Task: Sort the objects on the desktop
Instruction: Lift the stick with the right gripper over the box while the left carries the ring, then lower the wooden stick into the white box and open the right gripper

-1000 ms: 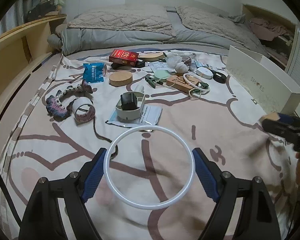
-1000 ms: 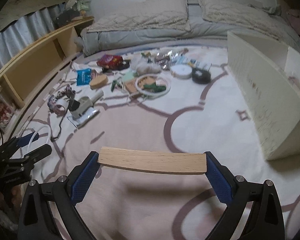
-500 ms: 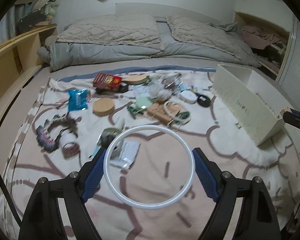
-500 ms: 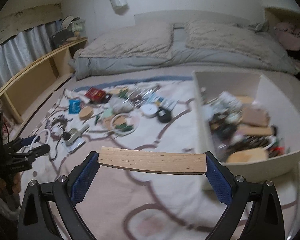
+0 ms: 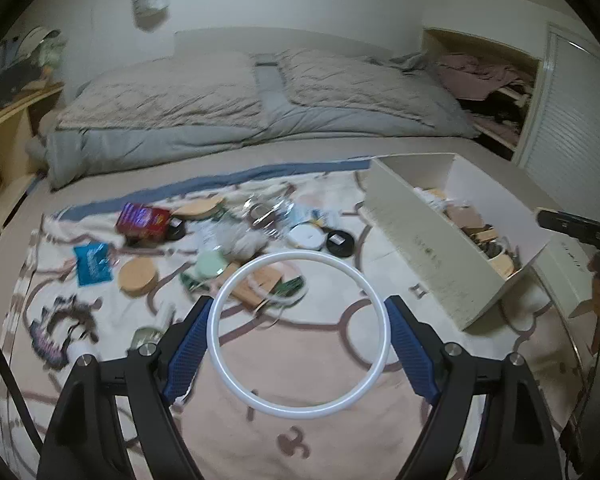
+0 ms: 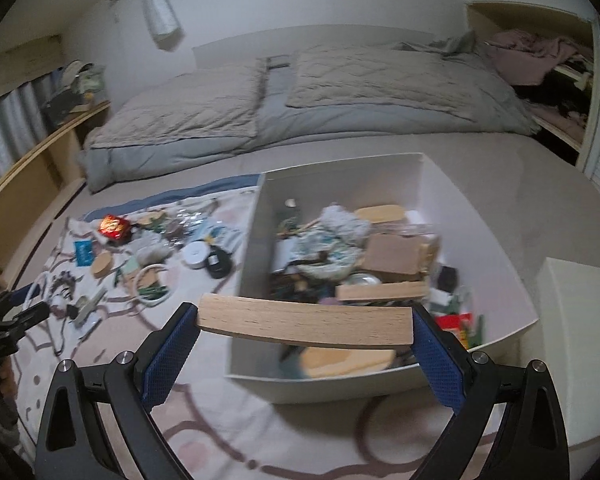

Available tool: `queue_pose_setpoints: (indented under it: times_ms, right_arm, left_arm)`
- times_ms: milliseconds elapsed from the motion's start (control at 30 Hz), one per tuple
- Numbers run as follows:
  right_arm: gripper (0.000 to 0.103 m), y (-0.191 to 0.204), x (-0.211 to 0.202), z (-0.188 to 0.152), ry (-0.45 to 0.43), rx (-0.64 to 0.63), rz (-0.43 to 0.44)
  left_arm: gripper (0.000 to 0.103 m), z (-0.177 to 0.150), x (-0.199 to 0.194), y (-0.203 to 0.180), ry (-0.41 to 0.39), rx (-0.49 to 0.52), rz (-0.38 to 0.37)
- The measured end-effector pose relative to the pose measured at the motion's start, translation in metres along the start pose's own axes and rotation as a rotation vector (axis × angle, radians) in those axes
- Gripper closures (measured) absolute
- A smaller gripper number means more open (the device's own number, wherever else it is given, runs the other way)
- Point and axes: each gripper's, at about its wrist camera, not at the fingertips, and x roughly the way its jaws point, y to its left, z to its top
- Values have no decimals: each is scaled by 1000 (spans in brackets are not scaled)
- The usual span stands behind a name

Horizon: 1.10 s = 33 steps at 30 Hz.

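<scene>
While the left claw (image 5: 298, 334) clasps a white ring (image 5: 256, 274), the right claw (image 6: 305, 330) clamps a wooden block (image 6: 304, 322).

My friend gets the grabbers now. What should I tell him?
Left gripper: shut on the white ring, in the air over the blanket.
Right gripper: shut on the wooden piece, by the white box.
Done: the box already holds many things.
Left: put both in the box, then gather what lies on the blanket, like the red box and cork disc.
</scene>
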Motion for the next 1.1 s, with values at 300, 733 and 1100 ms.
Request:
queue_pose_setpoints:
  times_ms: [300, 733, 1100]
  right_arm:
    - [2, -40, 12, 25, 82, -48, -26]
    - [2, -72, 19, 37, 84, -325, 16]
    - [2, -95, 52, 20, 196, -356, 98]
  left_arm:
    - [18, 25, 3, -33, -26, 69, -29]
    - [18, 59, 20, -93, -31, 159, -73]
    - [18, 75, 40, -154, -20, 264, -127]
